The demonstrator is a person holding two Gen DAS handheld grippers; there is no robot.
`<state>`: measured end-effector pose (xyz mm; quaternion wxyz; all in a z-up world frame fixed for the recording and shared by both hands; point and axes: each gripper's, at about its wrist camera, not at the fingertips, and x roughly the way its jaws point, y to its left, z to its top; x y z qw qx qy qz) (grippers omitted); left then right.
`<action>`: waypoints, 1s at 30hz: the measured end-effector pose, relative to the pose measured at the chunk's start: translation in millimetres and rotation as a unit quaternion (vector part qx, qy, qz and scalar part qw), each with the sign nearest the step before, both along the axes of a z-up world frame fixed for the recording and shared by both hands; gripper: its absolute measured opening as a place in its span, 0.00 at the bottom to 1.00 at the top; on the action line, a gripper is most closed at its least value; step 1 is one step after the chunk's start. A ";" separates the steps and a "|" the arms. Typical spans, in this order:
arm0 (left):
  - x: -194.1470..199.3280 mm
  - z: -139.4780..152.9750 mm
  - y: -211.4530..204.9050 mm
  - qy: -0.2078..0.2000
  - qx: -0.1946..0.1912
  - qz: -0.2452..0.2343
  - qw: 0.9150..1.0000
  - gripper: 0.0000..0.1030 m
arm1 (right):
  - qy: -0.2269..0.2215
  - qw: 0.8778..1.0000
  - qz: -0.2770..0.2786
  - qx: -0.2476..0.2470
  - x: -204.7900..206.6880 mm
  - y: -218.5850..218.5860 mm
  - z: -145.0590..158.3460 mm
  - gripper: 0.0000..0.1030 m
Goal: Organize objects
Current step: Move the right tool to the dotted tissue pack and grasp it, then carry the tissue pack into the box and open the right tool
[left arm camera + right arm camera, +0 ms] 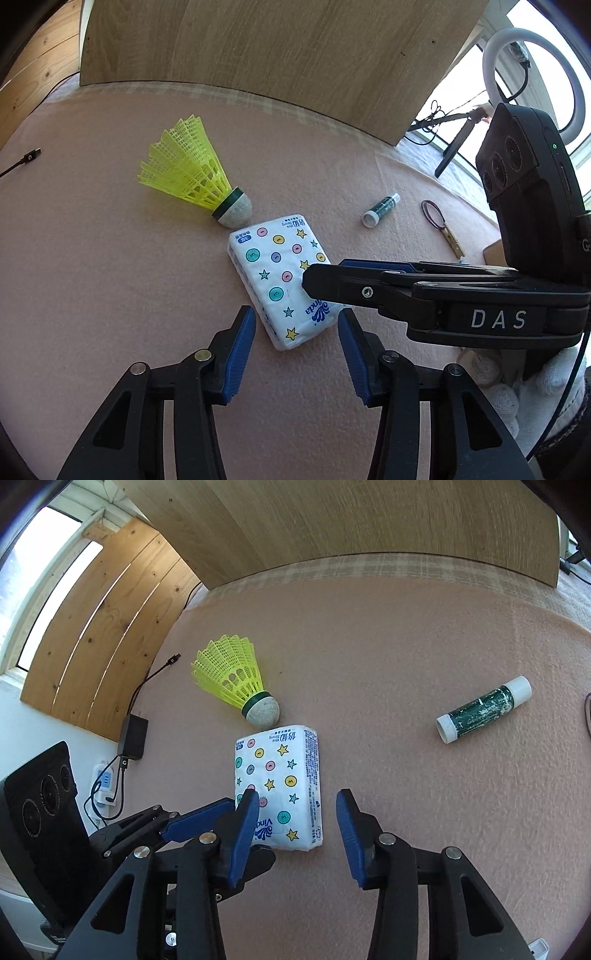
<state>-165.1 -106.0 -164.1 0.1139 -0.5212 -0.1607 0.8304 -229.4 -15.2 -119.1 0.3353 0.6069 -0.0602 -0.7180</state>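
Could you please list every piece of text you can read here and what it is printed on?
"DAS": on the right gripper body.
"Vinda", partly hidden: on the tissue pack.
Small print on the pack and the tube: too small to read.

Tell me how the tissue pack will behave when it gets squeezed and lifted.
The tissue pack looks soft: its plastic wrap is puffy and rounded at the corners, so it will probably give under the fingers. It is likely light for its size. Lying flat on the pink cloth, it should not roll, though the glossy wrap may slip.
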 end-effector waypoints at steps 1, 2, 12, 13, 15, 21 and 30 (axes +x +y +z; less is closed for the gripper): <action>-1.1 -0.9 0.3 -0.001 0.002 -0.001 1.000 0.42 | -0.003 1.000 0.001 -0.001 -0.5 -0.7 -1.8 0.35; -2.2 -1.5 0.3 -0.002 0.001 -0.001 1.000 0.41 | -0.007 1.000 0.001 -0.001 -0.9 -1.5 -3.6 0.34; -2.2 4.1 10.9 0.003 -0.010 -0.010 1.000 0.37 | -0.011 1.000 0.000 -0.010 0.5 5.8 -2.6 0.32; -1.2 6.1 13.4 0.004 -0.012 -0.012 1.000 0.37 | -0.011 1.000 -0.001 -0.012 1.3 8.0 -1.3 0.32; 1.0 11.1 19.0 0.009 -0.014 -0.015 1.000 0.37 | -0.007 1.000 -0.003 -0.014 3.3 12.9 2.2 0.32; 8.8 33.2 47.1 0.030 -0.023 -0.033 0.999 0.37 | 0.013 1.000 -0.019 -0.021 11.4 38.8 19.8 0.32; 21.7 69.3 129.2 0.067 -0.026 -0.096 0.993 0.37 | 0.043 0.996 -0.077 -0.033 37.9 118.9 54.7 0.32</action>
